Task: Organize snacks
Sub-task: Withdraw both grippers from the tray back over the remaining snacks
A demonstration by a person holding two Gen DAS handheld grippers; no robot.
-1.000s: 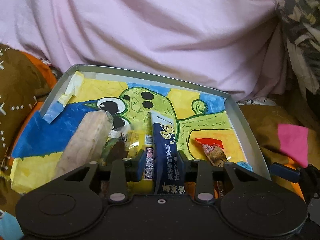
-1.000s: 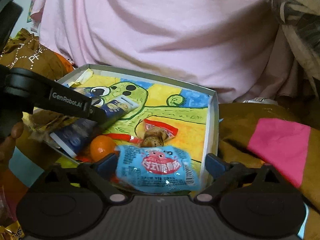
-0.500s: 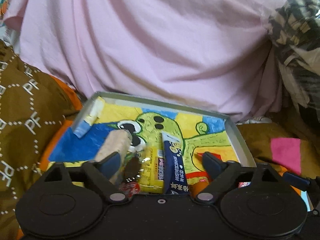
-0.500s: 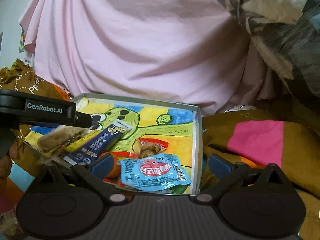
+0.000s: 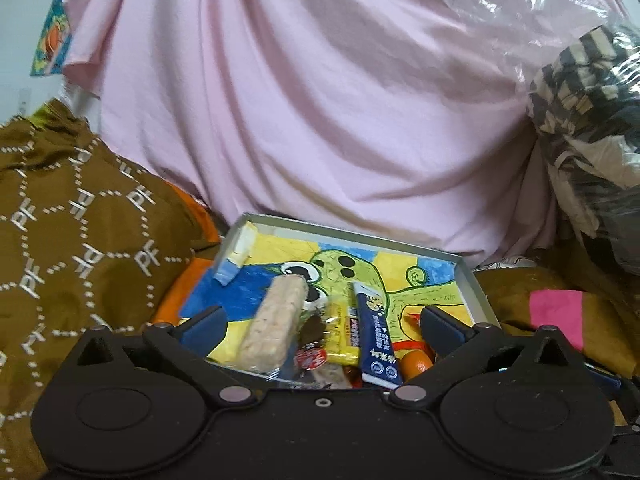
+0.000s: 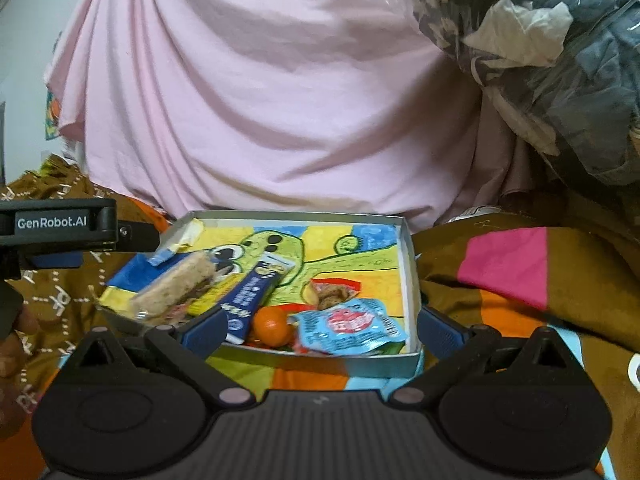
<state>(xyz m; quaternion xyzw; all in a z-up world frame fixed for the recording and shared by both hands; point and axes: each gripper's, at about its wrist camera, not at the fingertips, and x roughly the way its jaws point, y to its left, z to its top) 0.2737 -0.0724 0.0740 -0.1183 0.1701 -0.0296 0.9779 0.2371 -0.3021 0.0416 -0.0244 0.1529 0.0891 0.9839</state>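
Left gripper (image 5: 320, 322): its jaws had just been opening and were seen spread wide, nothing pressed between them; the snacks lay beyond the fingers.
Right gripper (image 6: 320, 326): its jaws were seen spread wide and empty, just in front of the box's near wall.
Blue round-printed snack packet (image 6: 350, 330): was seen lying in the near right corner of the box.
Small orange fruit (image 6: 272, 326): was seen just left of that packet, touching the dark blue stick-shaped packet (image 5: 374, 334).
Long pale cereal bar in clear wrap (image 5: 274, 322): was laid lengthwise on the left, with a yellow stick packet (image 5: 340, 336) between it and the blue stick.
Shallow metal-walled box with a green cartoon drawing inside (image 5: 474, 292): all snacks in view were held in it.
Step judged: a release seemed finished, with both grippers clear.
Next move judged: any remaining snack would have to be sought outside the box; none was shown.
Surroundings: a brown patterned blanket (image 5: 80, 240) lay left, pink draped cloth (image 5: 320, 120) behind, a clear plastic bag of clothes (image 6: 560, 60) far right.
Obstruction: crowded near snacks left little room.
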